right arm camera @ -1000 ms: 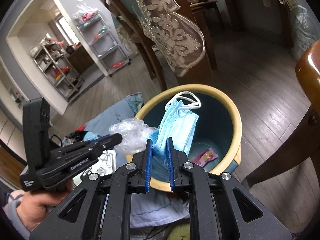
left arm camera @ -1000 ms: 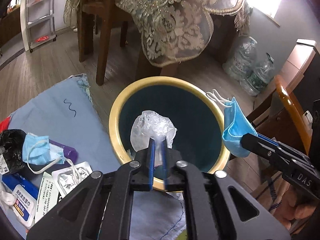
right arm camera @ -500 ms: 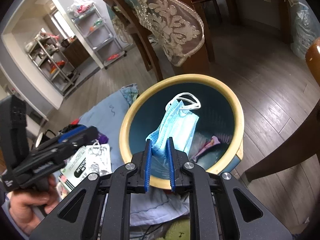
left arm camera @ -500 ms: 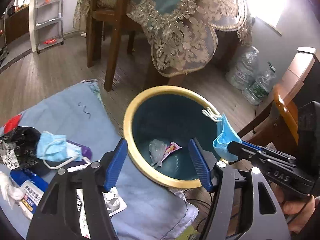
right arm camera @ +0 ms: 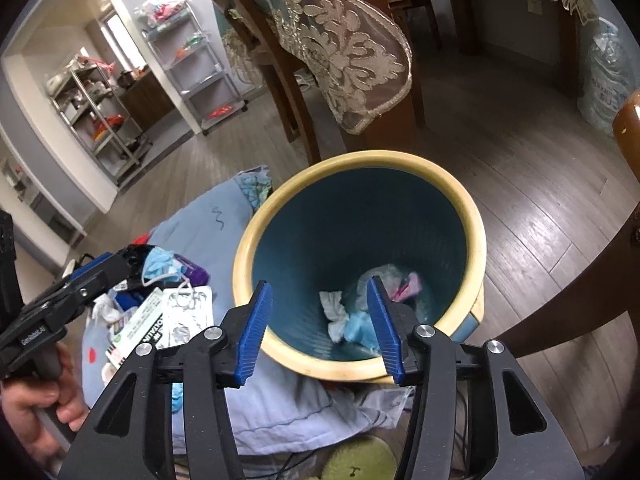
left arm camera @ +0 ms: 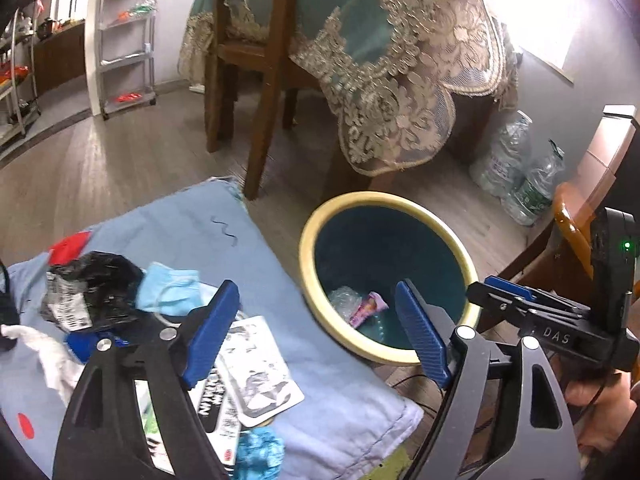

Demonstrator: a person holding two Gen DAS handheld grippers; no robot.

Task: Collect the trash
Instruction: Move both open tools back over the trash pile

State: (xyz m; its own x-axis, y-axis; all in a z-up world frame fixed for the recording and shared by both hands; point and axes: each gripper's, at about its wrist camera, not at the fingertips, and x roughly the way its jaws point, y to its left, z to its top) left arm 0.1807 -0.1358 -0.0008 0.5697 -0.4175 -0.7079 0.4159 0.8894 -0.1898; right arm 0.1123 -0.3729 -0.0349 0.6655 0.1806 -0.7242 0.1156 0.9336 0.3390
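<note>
A teal bin with a yellow rim (left arm camera: 306, 248) (right arm camera: 240, 264) stands on the floor beside a blue cloth (left arm camera: 192, 220). Inside lie a clear plastic bag (left arm camera: 344, 300), a pink wrapper (left arm camera: 366, 308) and, in the right wrist view, a blue mask (right arm camera: 360, 328) and white tissue (right arm camera: 334, 312). My left gripper (left arm camera: 320, 332) is open and empty over the bin's near-left rim. My right gripper (right arm camera: 320, 328) is open and empty above the bin's near rim. On the cloth lie a blue mask (left arm camera: 170, 290), a black bag (left arm camera: 92, 284) and printed packets (left arm camera: 256, 376).
A wooden chair (left arm camera: 256, 80) and a table with a lace cloth (left arm camera: 384, 80) stand behind the bin. Plastic water bottles (left arm camera: 516, 176) sit by the wall. Another chair (right arm camera: 628, 128) is close on the right. Metal shelves (left arm camera: 124, 40) stand far left.
The left gripper opened, dropped the plastic bag into the bin and drew back left. The right gripper opened and the blue mask fell into the bin.
</note>
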